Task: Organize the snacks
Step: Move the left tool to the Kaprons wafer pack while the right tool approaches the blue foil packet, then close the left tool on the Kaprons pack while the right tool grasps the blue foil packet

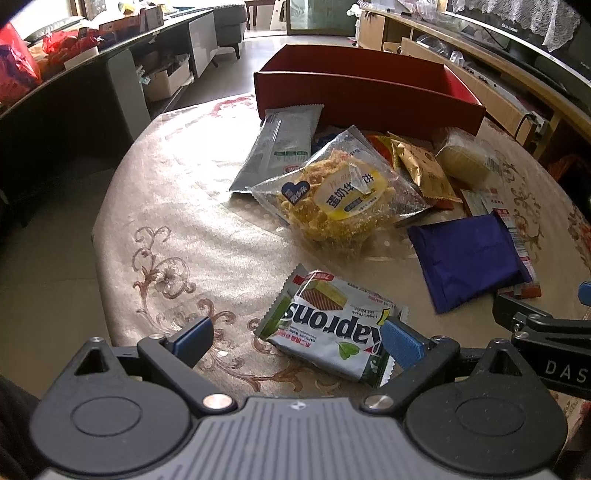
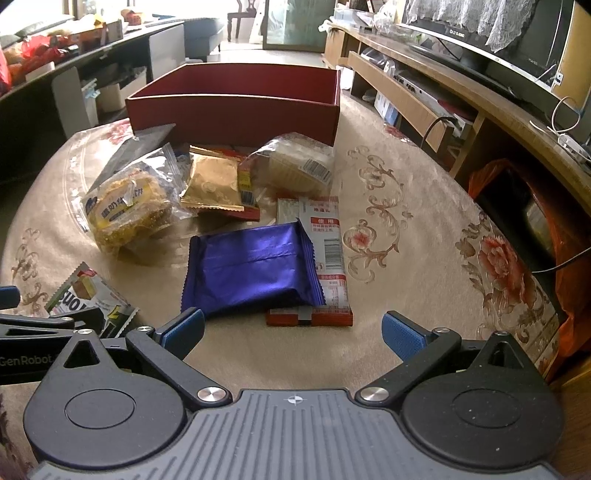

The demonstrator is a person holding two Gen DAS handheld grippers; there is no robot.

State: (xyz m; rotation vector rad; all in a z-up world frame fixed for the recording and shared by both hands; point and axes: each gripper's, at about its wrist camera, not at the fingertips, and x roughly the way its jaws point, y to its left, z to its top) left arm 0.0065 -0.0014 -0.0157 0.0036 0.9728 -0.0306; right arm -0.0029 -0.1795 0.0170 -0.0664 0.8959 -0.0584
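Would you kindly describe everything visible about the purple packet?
The purple packet is a shiny, foil-like pillow wrapper, sealed, with crimped zigzag ends and a raised seam across its upper face; no print shows. It lies flat on the tablecloth, partly overlapping a red and white packet beneath its right side. Neither open gripper touches it; the right gripper is just short of it.

A home living room, wooden TV stand with lace-draped television, grey sofa, probably a dining chair, floral tablecloth
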